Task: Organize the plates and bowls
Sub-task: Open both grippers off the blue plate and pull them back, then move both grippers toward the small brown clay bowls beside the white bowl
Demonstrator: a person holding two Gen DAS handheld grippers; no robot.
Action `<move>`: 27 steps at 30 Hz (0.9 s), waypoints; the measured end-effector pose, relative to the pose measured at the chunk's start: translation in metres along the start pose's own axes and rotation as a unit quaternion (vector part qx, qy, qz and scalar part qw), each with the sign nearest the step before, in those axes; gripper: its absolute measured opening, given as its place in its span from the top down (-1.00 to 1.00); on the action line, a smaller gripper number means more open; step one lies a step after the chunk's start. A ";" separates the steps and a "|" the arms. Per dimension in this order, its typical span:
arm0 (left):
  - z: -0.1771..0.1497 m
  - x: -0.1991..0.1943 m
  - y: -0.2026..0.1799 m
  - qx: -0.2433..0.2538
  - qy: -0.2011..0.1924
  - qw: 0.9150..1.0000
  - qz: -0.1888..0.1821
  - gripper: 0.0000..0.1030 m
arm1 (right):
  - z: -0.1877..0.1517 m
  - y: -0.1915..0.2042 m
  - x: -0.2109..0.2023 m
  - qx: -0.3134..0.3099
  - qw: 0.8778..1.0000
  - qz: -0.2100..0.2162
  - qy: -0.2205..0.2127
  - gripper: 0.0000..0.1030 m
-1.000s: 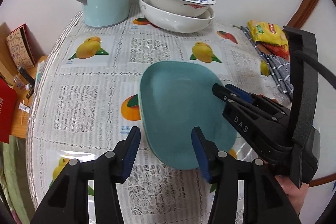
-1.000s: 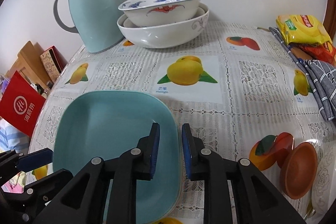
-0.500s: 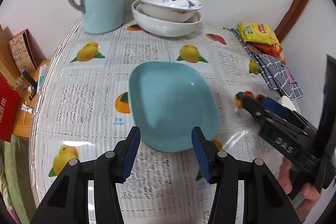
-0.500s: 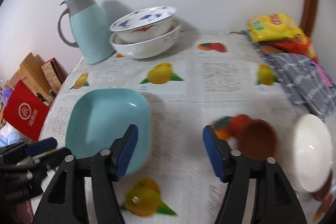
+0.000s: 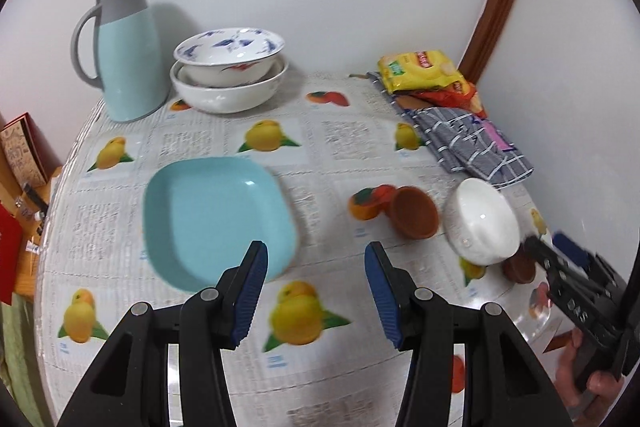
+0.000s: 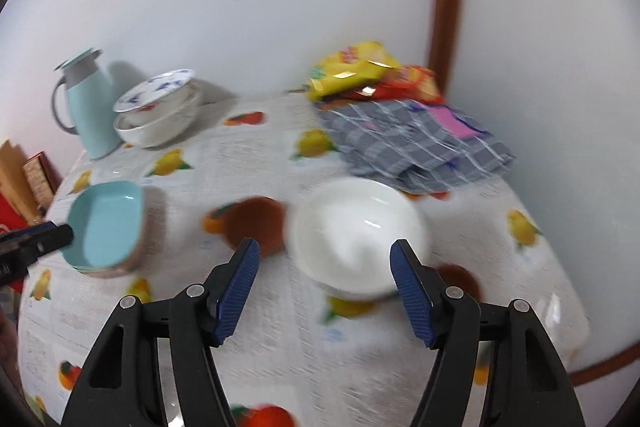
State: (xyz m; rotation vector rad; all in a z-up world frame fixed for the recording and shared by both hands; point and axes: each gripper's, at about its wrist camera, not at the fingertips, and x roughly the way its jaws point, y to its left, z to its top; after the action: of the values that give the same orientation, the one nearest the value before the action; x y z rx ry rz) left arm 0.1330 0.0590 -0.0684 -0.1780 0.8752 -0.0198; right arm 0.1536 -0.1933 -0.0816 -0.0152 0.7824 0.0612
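A teal square plate (image 5: pixel 216 219) lies on the fruit-print tablecloth; it also shows in the right wrist view (image 6: pixel 105 223). A white bowl (image 6: pixel 358 235) sits right of centre, with a brown saucer (image 6: pixel 256 221) to its left and another brown dish (image 6: pixel 460 279) at its right. Two stacked bowls (image 5: pixel 230 75), the top one blue-patterned, stand at the back. My left gripper (image 5: pixel 316 291) is open and empty, above the cloth right of the plate. My right gripper (image 6: pixel 325 287) is open and empty, just in front of the white bowl.
A teal jug (image 5: pixel 124 55) stands at the back left beside the stacked bowls. Snack packets (image 5: pixel 424 75) and a grey checked cloth (image 5: pixel 468 143) lie at the back right. The round table (image 6: pixel 568 331) drops off close on the right. Boxes (image 5: pixel 20 151) sit beyond the left edge.
My right gripper let go of the teal plate, opened wide and swung right toward the white bowl. My left gripper drew back and turned right; the plate stayed on the cloth.
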 end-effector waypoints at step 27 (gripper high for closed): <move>-0.004 0.089 -0.073 -0.011 0.091 0.996 0.013 0.06 | -0.065 -0.144 0.052 0.121 0.990 -0.007 0.072 -0.06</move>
State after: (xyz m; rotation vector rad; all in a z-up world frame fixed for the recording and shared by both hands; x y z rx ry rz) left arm 0.1910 -0.0212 -0.1264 -0.1881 1.0596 -0.0015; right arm 0.1532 -0.3367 -0.1652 0.2067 0.9290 -0.0494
